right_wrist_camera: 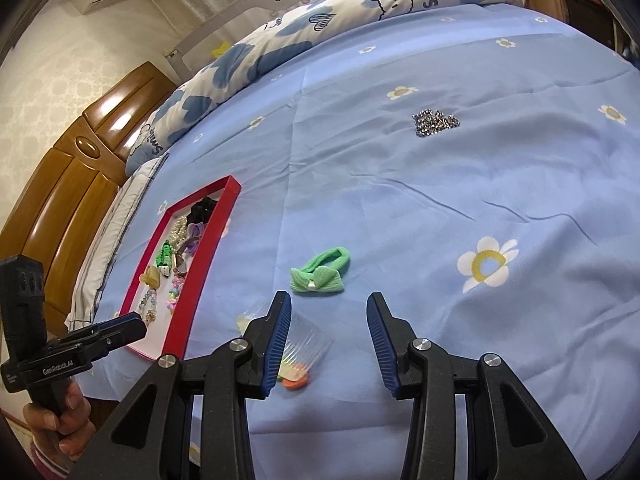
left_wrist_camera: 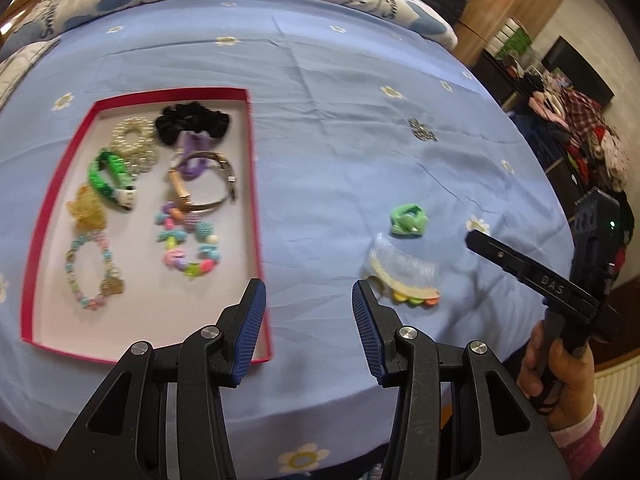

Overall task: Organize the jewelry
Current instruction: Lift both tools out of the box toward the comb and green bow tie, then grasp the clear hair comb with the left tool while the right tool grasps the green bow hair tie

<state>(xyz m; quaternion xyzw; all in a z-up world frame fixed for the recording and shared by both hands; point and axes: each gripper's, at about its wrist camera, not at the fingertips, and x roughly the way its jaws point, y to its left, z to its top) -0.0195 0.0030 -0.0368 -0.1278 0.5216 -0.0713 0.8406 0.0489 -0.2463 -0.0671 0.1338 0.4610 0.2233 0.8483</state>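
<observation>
A red-rimmed box (left_wrist_camera: 256, 184) lies on the bed at the left and holds several bracelets, scrunchies and hair clips. On the sheet to its right lie a green bow hair tie (left_wrist_camera: 409, 219), a clear comb with coloured beads (left_wrist_camera: 404, 276) and, farther back, a heap of silver chain (left_wrist_camera: 421, 130). My left gripper (left_wrist_camera: 308, 292) hovers open and empty over the bare sheet between the box and the comb. My right gripper (right_wrist_camera: 329, 300) is open and empty just short of the green bow hair tie (right_wrist_camera: 320, 274). Its left finger partly covers the comb (right_wrist_camera: 306, 344).
A blue-and-white quilt (right_wrist_camera: 304, 32) is bunched along the far side of the bed. A wooden headboard (right_wrist_camera: 72, 184) stands beyond the box (right_wrist_camera: 192, 276). The silver chain (right_wrist_camera: 436, 122) lies far out on the flowered sheet. Heaped clothes (left_wrist_camera: 588, 136) fill the room at the right.
</observation>
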